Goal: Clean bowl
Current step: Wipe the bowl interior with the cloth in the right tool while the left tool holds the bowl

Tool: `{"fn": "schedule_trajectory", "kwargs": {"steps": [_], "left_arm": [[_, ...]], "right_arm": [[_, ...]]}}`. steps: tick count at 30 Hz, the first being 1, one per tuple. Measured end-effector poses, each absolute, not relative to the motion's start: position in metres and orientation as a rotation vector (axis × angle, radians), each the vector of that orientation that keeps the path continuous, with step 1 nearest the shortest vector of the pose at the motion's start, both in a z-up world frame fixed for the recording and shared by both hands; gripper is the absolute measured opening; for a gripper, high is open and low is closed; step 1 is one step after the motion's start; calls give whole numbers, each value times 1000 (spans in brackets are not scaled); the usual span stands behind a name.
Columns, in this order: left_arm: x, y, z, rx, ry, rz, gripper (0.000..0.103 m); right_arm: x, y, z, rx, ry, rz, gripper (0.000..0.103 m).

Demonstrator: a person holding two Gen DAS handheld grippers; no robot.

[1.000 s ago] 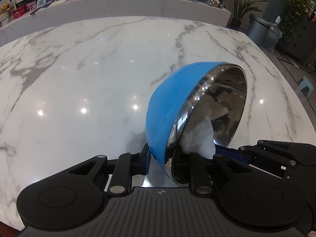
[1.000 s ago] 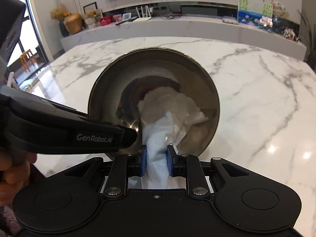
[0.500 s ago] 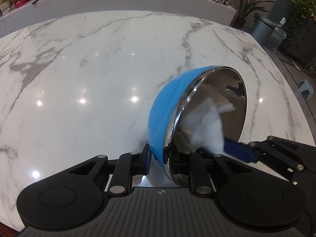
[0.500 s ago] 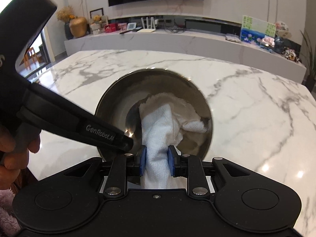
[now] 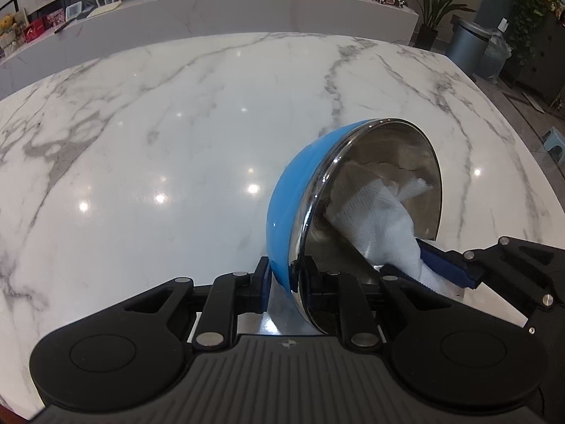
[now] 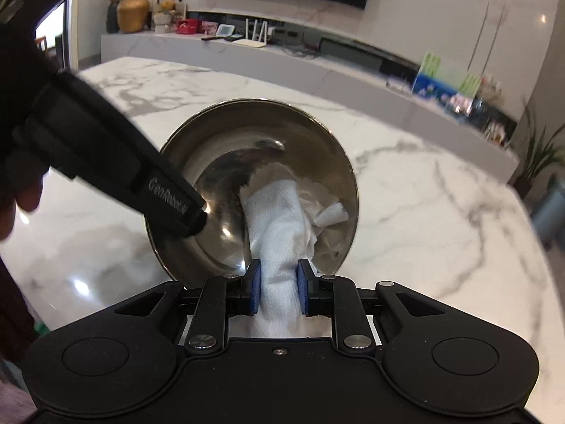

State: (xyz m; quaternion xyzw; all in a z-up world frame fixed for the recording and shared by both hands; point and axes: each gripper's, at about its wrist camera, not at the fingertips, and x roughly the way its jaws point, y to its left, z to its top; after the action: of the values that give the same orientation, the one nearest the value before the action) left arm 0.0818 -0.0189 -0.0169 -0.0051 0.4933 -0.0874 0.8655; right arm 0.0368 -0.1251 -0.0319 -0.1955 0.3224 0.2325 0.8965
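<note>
The left gripper (image 5: 285, 284) has its jaws pressed onto the near rim of the round bowl, blue outside and polished steel inside (image 5: 300, 212); one pad sits on the blue wall, the other inside. It holds the bowl tipped on edge above the white grey-veined marble table (image 5: 159, 141), mouth turned to the right. The right gripper (image 6: 279, 291) has just been closing its jaws and pinches a bunched white woven cloth (image 6: 279, 226); the cloth's free end lies against the steel inner wall, straight ahead of those jaws. My reading: wiping is under way; the next stroke turns on the bowl's open mouth facing the right gripper, which alone can reach inside, while the left only steadies the rim.
</note>
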Motion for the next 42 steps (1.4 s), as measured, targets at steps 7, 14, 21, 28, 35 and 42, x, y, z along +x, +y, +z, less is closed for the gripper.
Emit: {"fn": "schedule_trajectory", "kwargs": {"steps": [7, 14, 21, 28, 35, 42], "left_arm": [[84, -16, -17, -53, 1029, -182, 18], [81, -16, -30, -117, 1070, -214, 18], [83, -11, -34, -157, 1085, -220, 19], [83, -17, -30, -84, 1074, -220, 18], [84, -24, -22, 14, 1056, -217, 16], [87, -24, -19, 21, 1043, -202, 15]], "right_arm": [[48, -133, -34, -307, 725, 494, 18], [56, -146, -35, -183, 772, 505, 19], [65, -160, -35, 55, 844, 602, 19], [69, -154, -29, -4, 829, 583, 19], [50, -137, -27, -261, 732, 499, 18], [41, -128, -33, -380, 690, 473, 18]]}}
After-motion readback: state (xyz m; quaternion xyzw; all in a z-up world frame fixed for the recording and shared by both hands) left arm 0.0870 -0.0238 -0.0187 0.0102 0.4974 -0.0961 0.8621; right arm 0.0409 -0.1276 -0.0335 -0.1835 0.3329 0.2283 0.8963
